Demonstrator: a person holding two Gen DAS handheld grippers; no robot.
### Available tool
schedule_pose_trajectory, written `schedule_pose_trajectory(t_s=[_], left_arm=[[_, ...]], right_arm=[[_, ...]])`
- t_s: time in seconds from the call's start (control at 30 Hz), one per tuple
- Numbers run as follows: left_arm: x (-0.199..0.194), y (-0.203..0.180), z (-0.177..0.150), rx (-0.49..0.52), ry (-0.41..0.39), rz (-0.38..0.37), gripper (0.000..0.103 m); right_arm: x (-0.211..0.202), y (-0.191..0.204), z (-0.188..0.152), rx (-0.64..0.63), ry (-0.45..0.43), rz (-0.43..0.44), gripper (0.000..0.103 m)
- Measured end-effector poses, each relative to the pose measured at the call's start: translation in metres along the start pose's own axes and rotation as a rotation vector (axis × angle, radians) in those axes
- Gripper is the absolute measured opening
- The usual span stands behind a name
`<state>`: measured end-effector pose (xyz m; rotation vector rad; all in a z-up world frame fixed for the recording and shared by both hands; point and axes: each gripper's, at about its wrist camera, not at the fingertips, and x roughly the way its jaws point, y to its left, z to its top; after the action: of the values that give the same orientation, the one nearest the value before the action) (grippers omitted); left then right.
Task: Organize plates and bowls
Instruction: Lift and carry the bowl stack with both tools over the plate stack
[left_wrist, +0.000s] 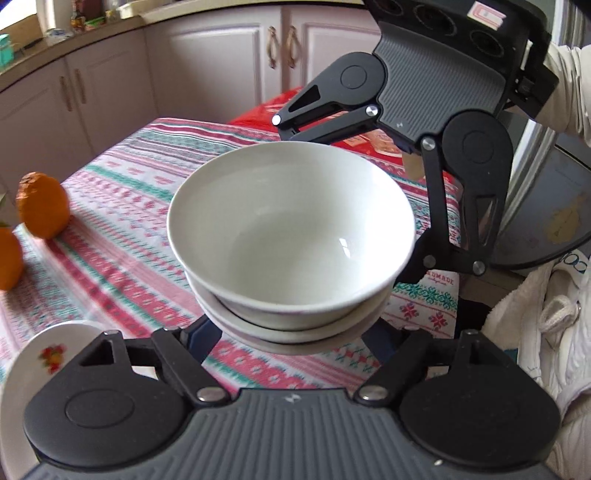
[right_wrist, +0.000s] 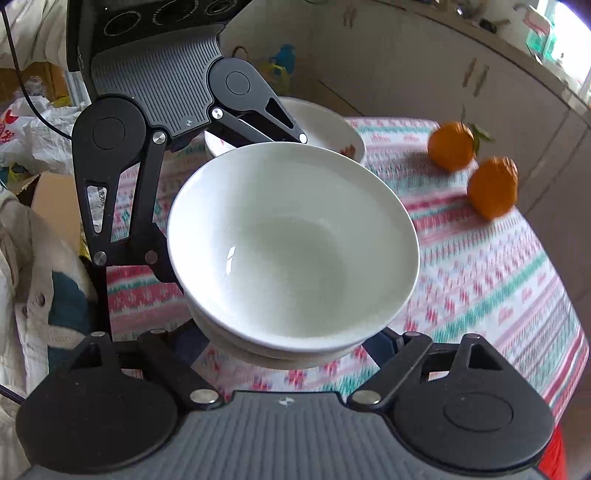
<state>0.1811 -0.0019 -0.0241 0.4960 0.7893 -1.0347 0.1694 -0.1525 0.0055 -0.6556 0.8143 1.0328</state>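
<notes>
You get soft daylight – glints inside the bowl (left_wrist: 291, 229), cloth (right_wrist: 491, 266) smeared by motion blur, cabinets (left_wrist: 110, 85) bowed at the edges.

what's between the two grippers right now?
The stacked white bowls, left gripper and right gripper on opposite sides. Both wrist views show it.
</notes>
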Motion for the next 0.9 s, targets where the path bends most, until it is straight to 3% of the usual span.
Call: schedule_pose_trajectory(t_s=[0.33, 0.57, 0.9], left_arm=[[-0.051, 0.035, -0.019, -0.075, 0.004, 0.132, 0.081], [-0.065, 0.065, -0.039, -0.136, 0.028, 0.210, 0.081], [-0.065, 0.094, -0.066, -0.200, 0.072, 0.242, 0.081]], right_arm=[[0.019, -0.005, 0.068, -0.144, -0.059, 0.023, 0.090], [0.053, -0.015, 0.111, -0.206, -0.069, 0.060, 0.090], [0.099, -0.022, 0.137, -0.215, -0.044, 0.109, 0.090]])
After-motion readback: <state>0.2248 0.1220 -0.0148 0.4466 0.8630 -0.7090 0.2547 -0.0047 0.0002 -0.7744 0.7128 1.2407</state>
